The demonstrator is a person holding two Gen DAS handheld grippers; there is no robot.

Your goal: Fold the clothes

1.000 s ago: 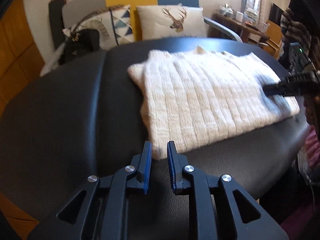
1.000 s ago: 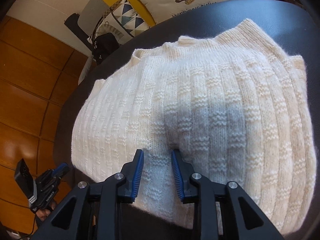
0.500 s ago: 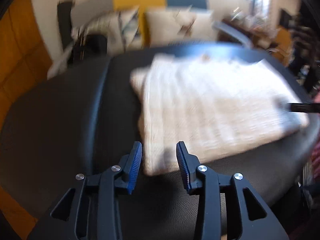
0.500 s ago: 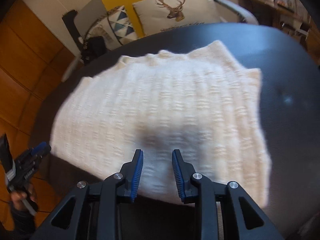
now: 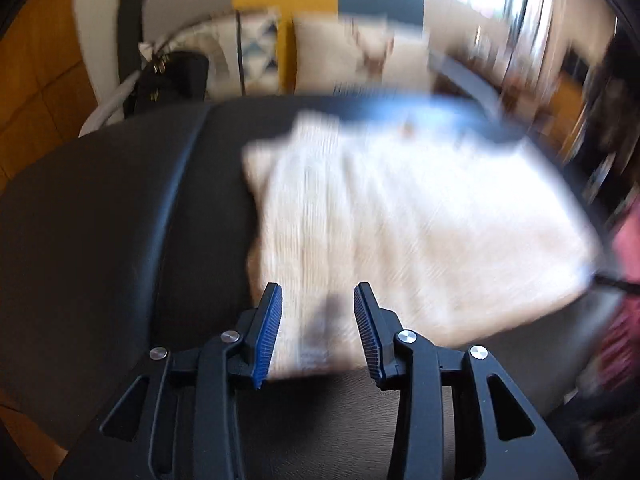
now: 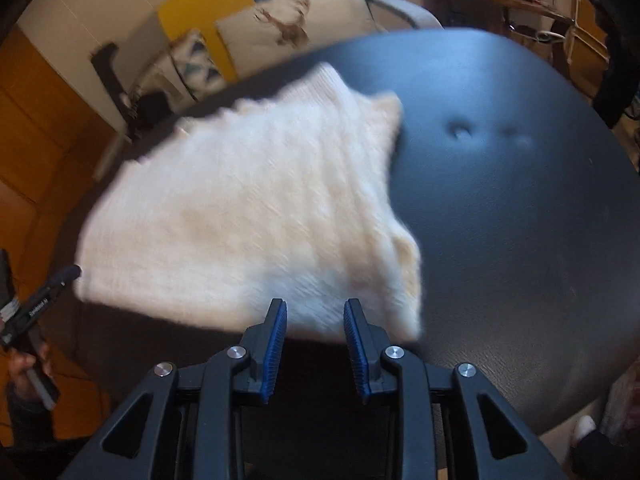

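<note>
While both views are blurred, a black padded tabletop point(image 6: 520, 220) carries a folded cream knitted sweater point(image 6: 248, 216), lying toward its left half. The left gripper point(image 5: 318, 320) is spread at the sweater's near corner, pinching nothing. The right gripper point(image 6: 316, 332) stands parted and empty at the near edge. Likely best: seat both layers deep before closing.

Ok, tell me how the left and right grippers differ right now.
The left gripper has the wider gap; the right gripper has the narrower one. The left sits at the sweater's left near corner, the right at its right near corner. Both are open, with blue pads, gripping nothing.
</note>
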